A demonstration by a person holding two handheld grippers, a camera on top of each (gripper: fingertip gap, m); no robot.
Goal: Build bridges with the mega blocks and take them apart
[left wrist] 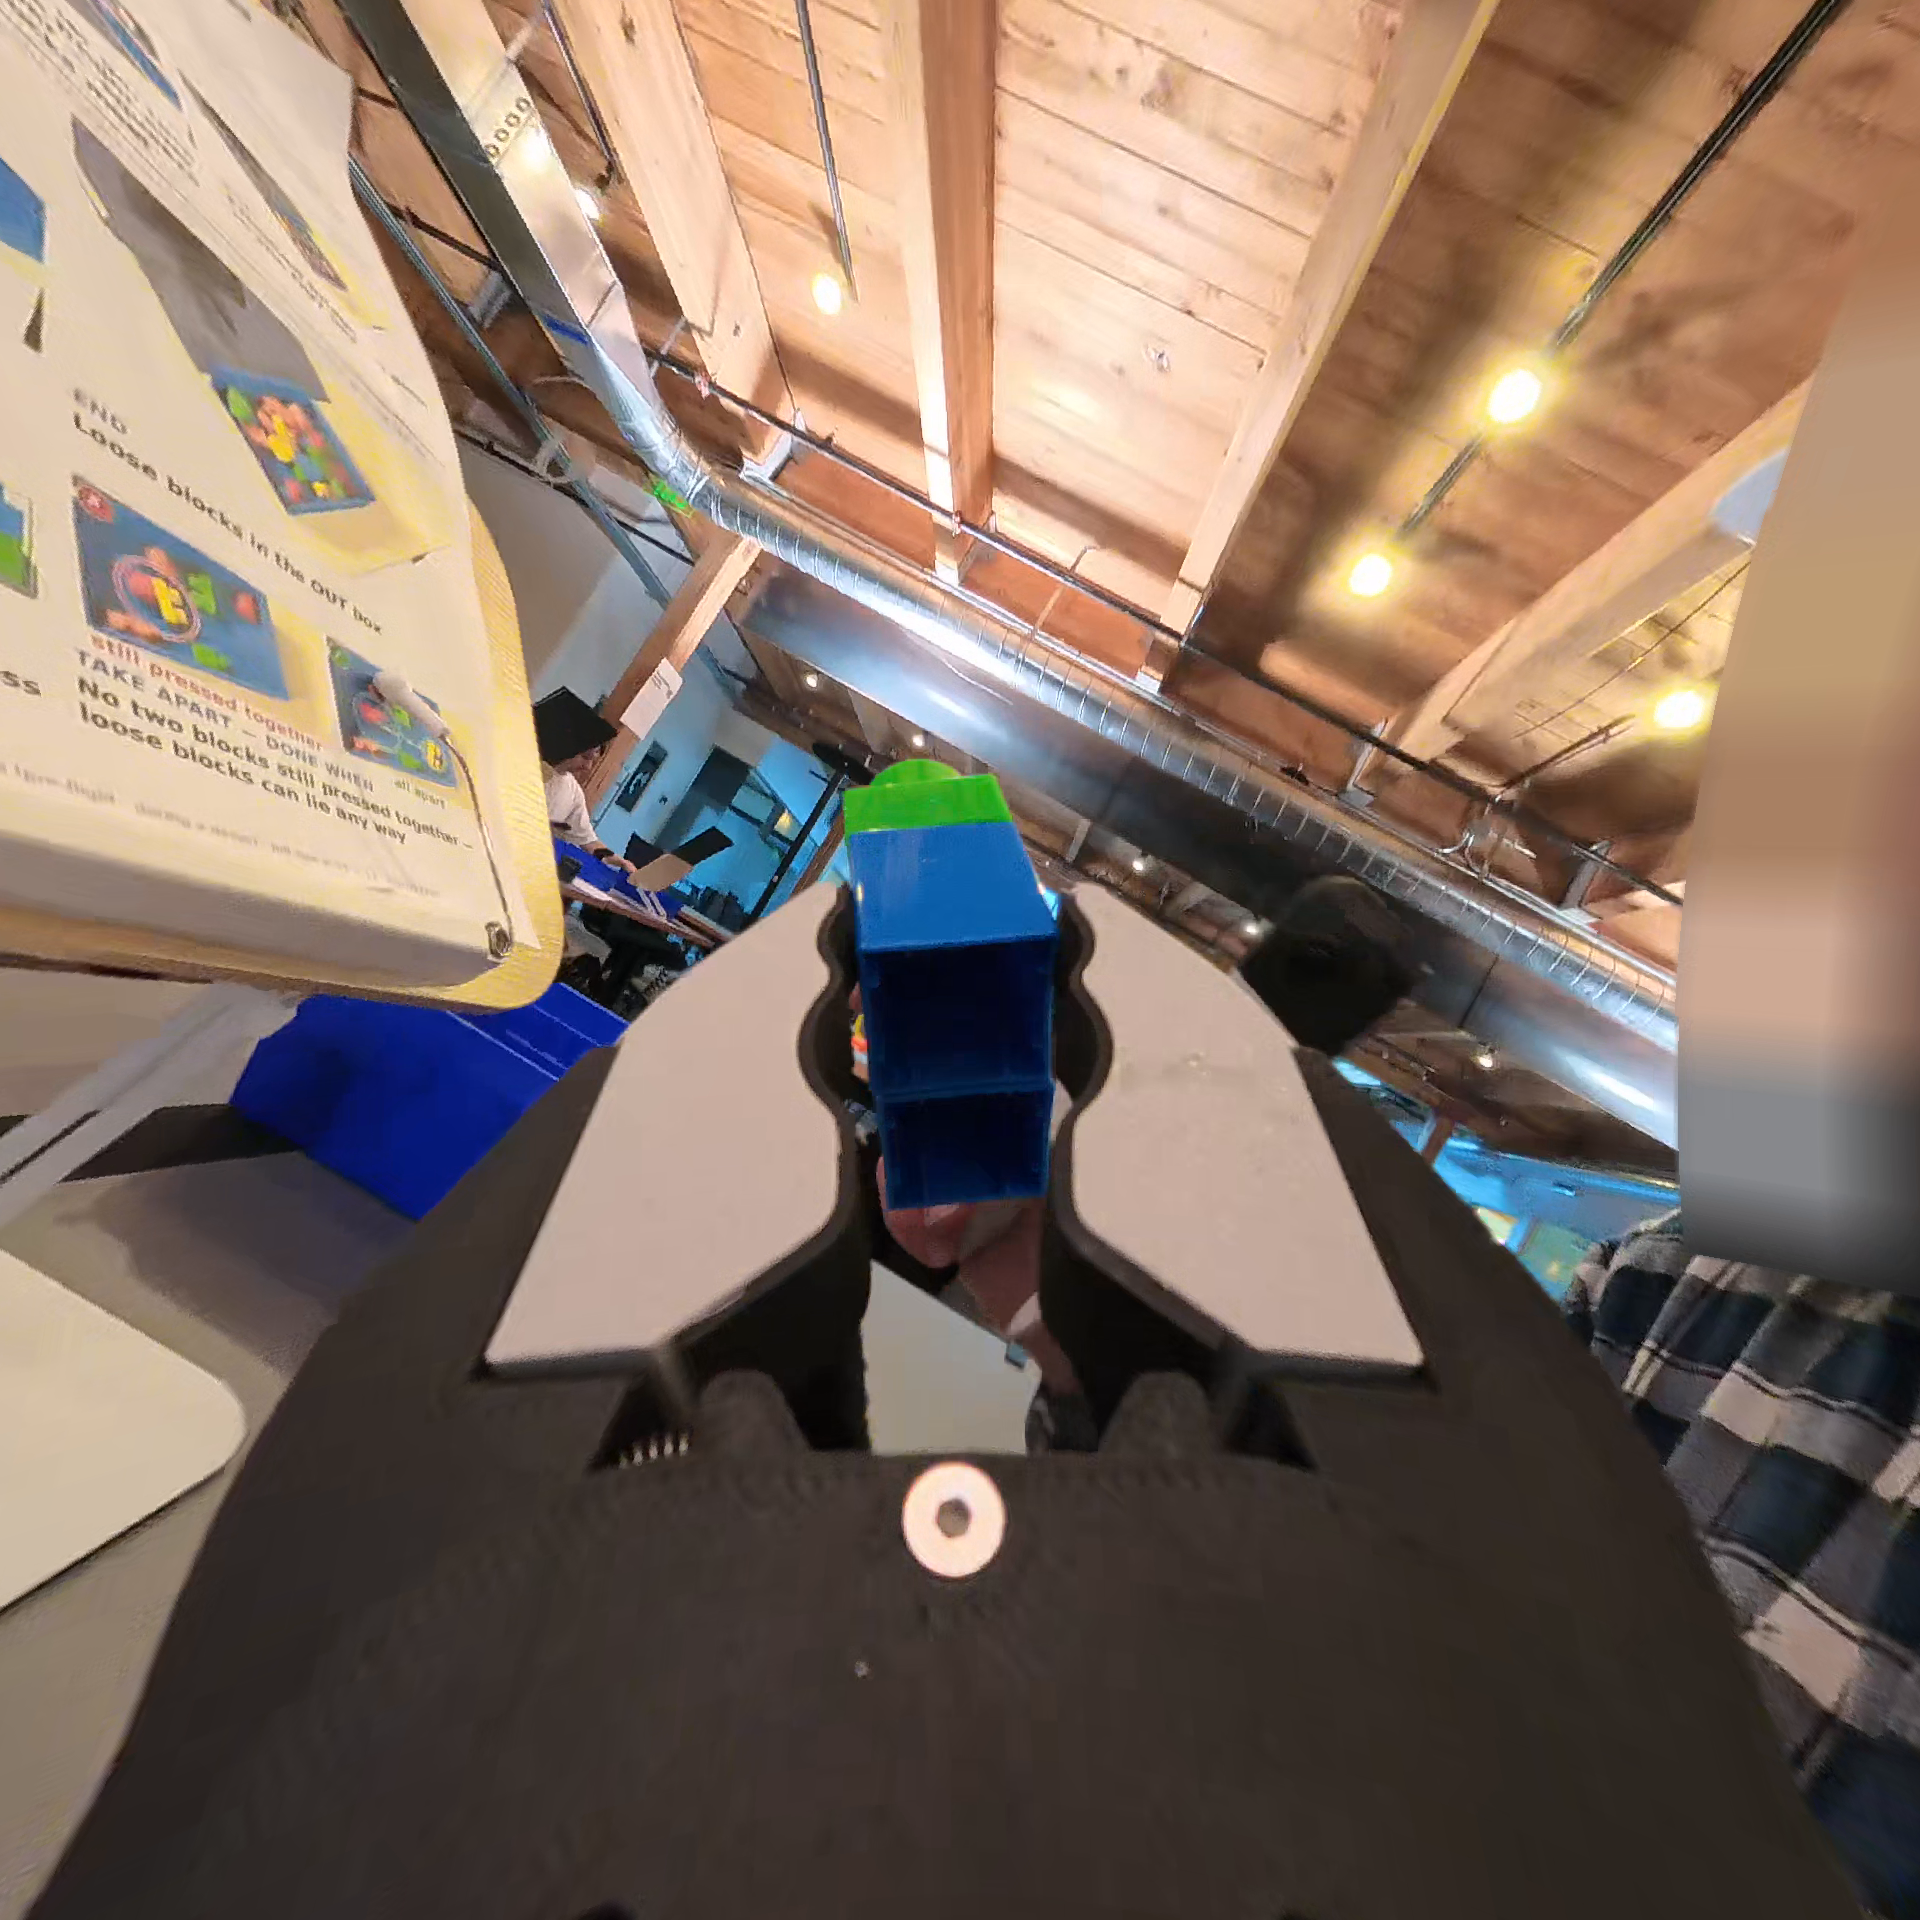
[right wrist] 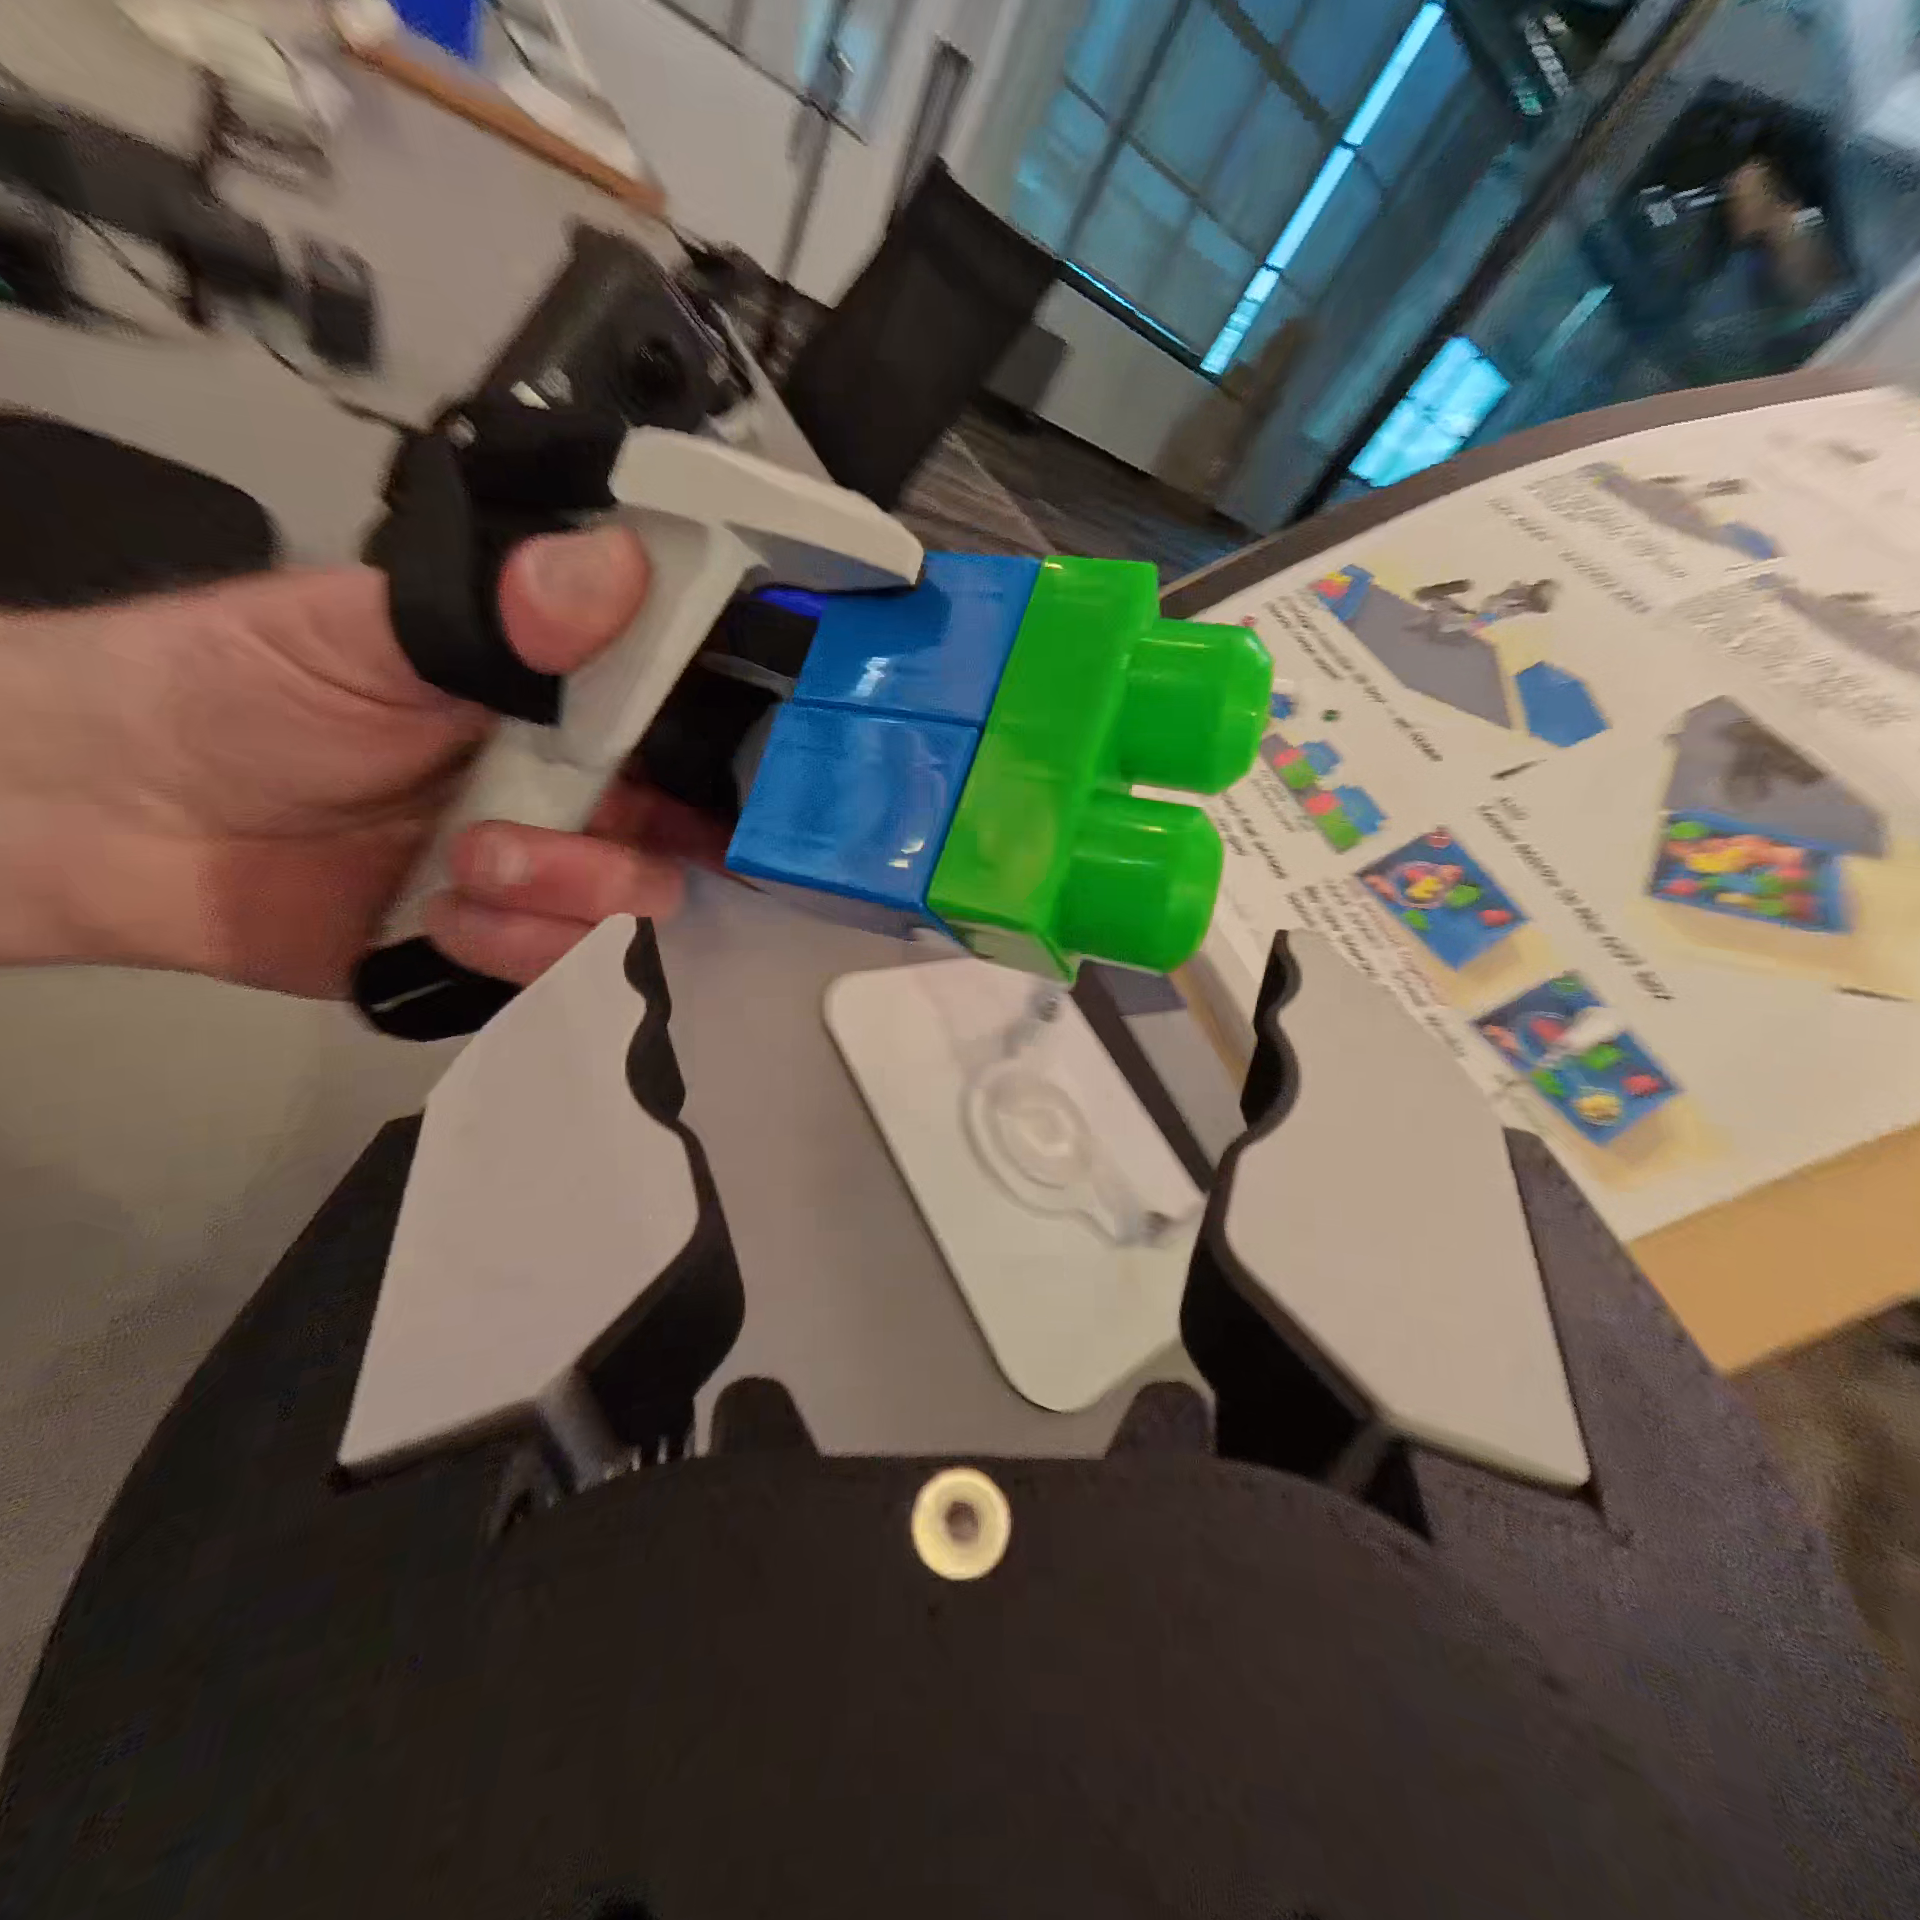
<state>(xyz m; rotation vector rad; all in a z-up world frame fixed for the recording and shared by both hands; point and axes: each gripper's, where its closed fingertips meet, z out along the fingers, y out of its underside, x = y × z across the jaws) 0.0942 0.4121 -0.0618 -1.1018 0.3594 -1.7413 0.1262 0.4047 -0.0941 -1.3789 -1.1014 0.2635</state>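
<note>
Blocks [right wrist: 935, 748], blue capped with green [right wrist: 1081, 769], clamped aloft in left tongs [left wrist: 956, 997], studs pointing away from hand. Right tongs [right wrist: 961, 1039] wide, bare, just beneath green end, nearest for pulling.

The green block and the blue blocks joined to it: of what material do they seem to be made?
Green block: apparently moulded plastic, glossy; its smooth rounded studs catch the light. Blue blocks: likely the same hard plastic, glossy with bright reflections; the left wrist view shows thin-walled hollow undersides. The exact plastic cannot be told.
</note>
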